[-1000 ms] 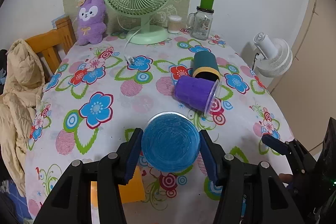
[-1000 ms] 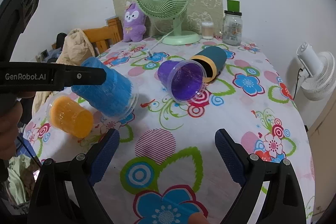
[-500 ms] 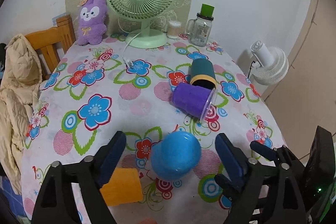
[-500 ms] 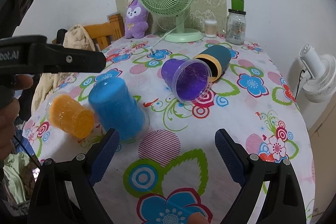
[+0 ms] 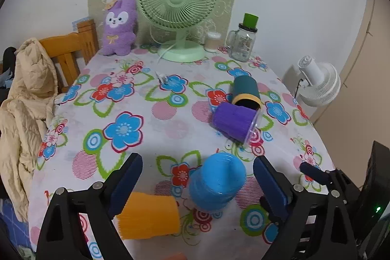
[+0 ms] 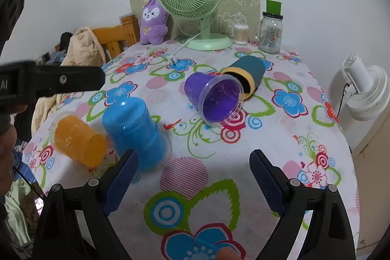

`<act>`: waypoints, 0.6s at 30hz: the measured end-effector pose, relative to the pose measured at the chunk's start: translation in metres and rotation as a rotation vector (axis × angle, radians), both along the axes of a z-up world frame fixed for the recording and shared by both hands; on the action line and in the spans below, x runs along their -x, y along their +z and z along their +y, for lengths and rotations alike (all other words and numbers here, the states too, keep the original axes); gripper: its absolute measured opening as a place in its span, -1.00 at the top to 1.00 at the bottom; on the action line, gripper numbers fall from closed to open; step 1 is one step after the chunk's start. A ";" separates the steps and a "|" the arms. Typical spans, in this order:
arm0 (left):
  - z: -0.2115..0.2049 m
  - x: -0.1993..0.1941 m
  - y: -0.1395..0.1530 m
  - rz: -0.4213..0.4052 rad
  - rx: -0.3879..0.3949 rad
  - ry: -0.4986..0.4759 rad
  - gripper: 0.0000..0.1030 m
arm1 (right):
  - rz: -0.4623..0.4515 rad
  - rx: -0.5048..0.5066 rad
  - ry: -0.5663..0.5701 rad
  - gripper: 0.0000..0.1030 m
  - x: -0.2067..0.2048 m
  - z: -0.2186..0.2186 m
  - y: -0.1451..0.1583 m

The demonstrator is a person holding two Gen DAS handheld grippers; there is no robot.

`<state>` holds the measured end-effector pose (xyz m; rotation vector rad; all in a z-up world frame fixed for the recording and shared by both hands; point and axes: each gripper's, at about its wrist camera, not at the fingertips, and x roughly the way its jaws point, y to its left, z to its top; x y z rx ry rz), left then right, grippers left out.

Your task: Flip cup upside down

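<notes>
A blue cup (image 5: 217, 180) stands upside down on the flowered tablecloth; it also shows in the right wrist view (image 6: 136, 130). My left gripper (image 5: 197, 184) is open, its fingers apart on either side of the blue cup and not touching it. An orange cup (image 5: 148, 216) lies on its side beside the blue one, also in the right wrist view (image 6: 78, 140). A purple cup (image 6: 214, 98) and a teal cup with a yellow band (image 6: 246, 73) lie on their sides further back. My right gripper (image 6: 192, 177) is open and empty over the table's near part.
A green desk fan (image 5: 179, 6), a purple plush toy (image 5: 119, 26), a glass jar with a green lid (image 5: 245, 40) and a small cotton-swab tub (image 5: 212, 41) stand along the back wall. A wooden chair with a beige jacket (image 5: 26, 89) is left; a white fan (image 5: 319, 82) is right.
My left gripper set the blue cup down upside down, opened, and drew back from it. The right gripper stayed open and nearly still.
</notes>
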<state>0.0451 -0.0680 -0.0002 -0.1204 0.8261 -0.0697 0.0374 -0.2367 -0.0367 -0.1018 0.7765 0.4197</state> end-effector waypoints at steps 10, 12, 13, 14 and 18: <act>0.016 0.009 0.006 -0.035 -0.003 0.048 -0.85 | -0.032 0.011 -0.007 -0.82 -0.003 0.013 0.022; 0.019 0.012 0.008 -0.044 0.001 0.059 -0.85 | -0.044 0.008 0.000 -0.82 -0.002 0.017 0.028; 0.022 0.013 0.010 -0.051 0.005 0.065 -0.85 | -0.051 0.006 0.004 -0.82 -0.002 0.019 0.032; 0.024 0.014 0.011 -0.058 0.010 0.073 -0.86 | -0.058 0.006 0.006 -0.82 -0.001 0.021 0.035; 0.030 0.019 0.015 -0.080 0.019 0.094 -0.88 | -0.092 0.005 0.007 -0.82 0.000 0.027 0.048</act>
